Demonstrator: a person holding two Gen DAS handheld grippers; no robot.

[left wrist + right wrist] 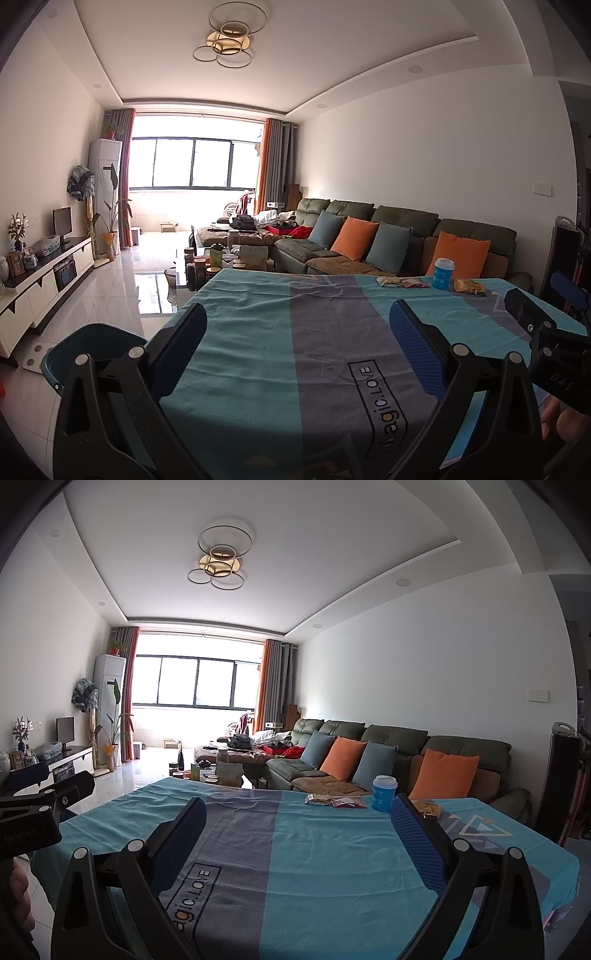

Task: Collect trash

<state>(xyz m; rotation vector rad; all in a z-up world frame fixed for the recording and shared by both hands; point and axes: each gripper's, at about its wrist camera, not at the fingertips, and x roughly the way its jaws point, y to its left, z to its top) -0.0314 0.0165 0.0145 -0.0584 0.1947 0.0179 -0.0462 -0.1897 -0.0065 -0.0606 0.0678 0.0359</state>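
Trash lies at the far right edge of a table with a teal and grey cloth [258, 332] [332, 849]: a blue paper cup with a white lid [442, 273] [383, 793], a pale snack wrapper [388, 281] [317, 798], a red wrapper [413, 283] [349, 802] and a yellow wrapper [469, 286] [428, 808]. A blue bin [92, 343] stands on the floor at the table's left. My left gripper [297, 321] is open above the near cloth, nothing between its fingers. My right gripper [297, 812] is open too, empty, well short of the trash.
A green sofa [406, 236] [388, 746] with orange and blue cushions runs behind the table. A cluttered coffee table [221, 258] stands beyond the far left corner. A white TV cabinet [44, 280] lines the left wall. A hand [18, 904] holds the left gripper.
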